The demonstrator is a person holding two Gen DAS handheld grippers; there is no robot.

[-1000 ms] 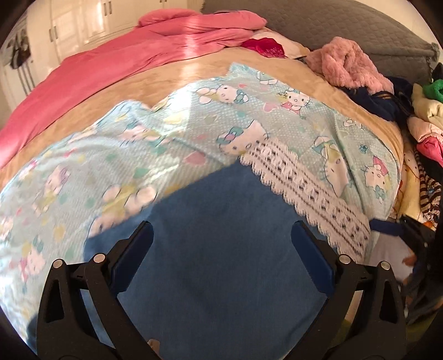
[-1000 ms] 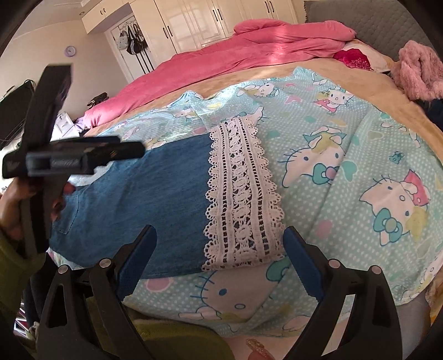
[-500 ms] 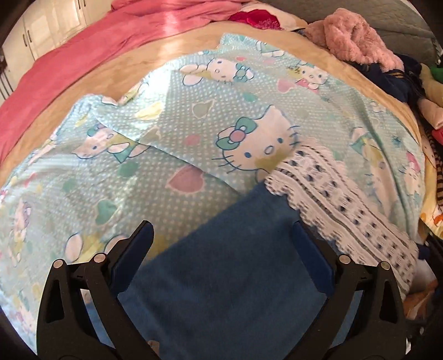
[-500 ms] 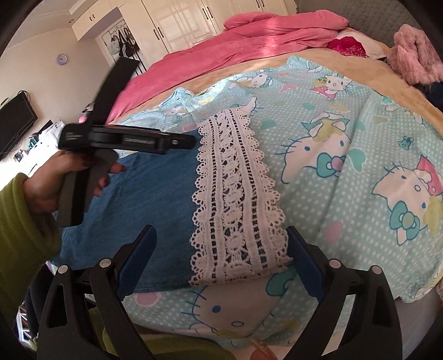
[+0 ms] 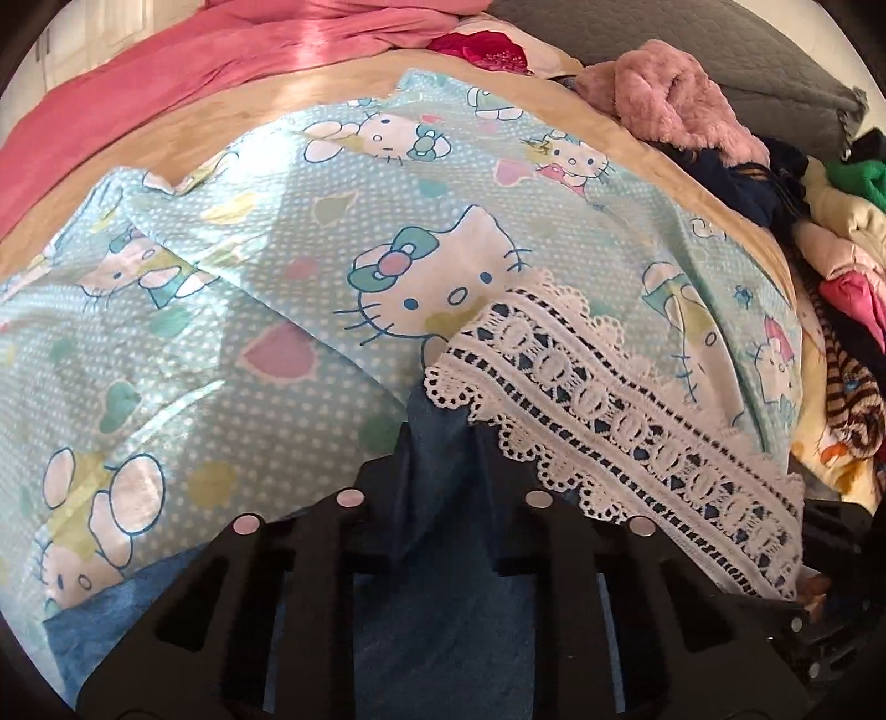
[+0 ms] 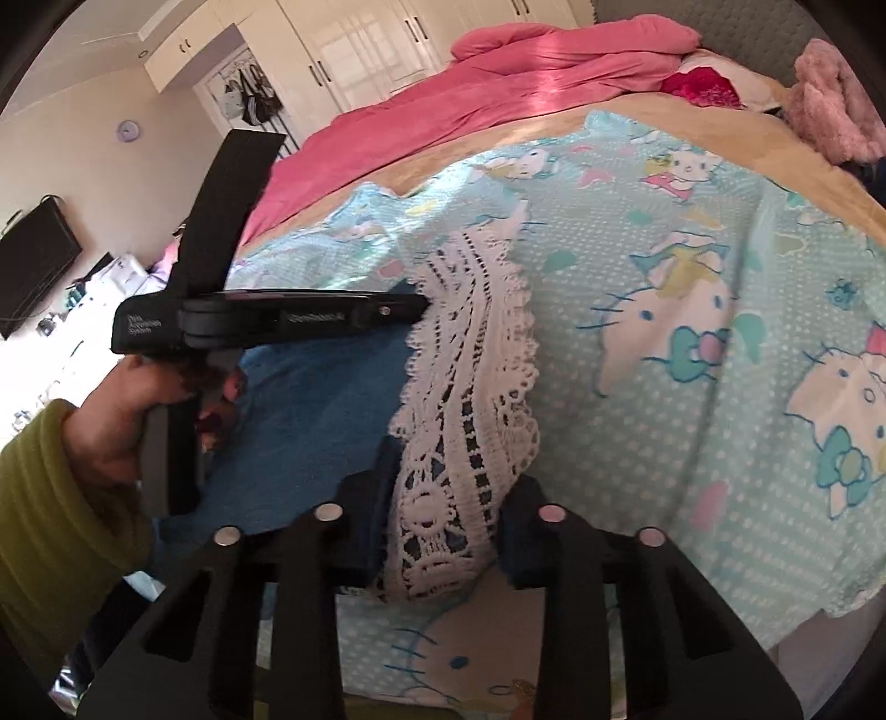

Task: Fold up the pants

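Observation:
Blue denim pants [image 5: 443, 637] with a white lace hem [image 5: 626, 421] lie on a Hello Kitty sheet [image 5: 277, 310] on the bed. My left gripper [image 5: 440, 437] is shut on the denim just behind the lace, at the far corner of the hem. My right gripper [image 6: 443, 509] is shut on the lace hem [image 6: 465, 399] at its near end; the lace bunches up between its jaws. The left gripper [image 6: 310, 318] and the hand that holds it also show in the right wrist view, at the far end of the lace. The denim [image 6: 315, 421] lies flat between them.
A pink duvet [image 5: 166, 83] lies along the far side of the bed. A pile of clothes [image 5: 830, 266] and a fluffy pink garment [image 5: 670, 105] are at the right edge. White wardrobes [image 6: 387, 50] and a TV [image 6: 33, 266] stand beyond the bed.
Both grippers were open above the pants; they moved forward to the lace hem and closed on it, the left at the far corner, the right at the near end. The lace now bunches.

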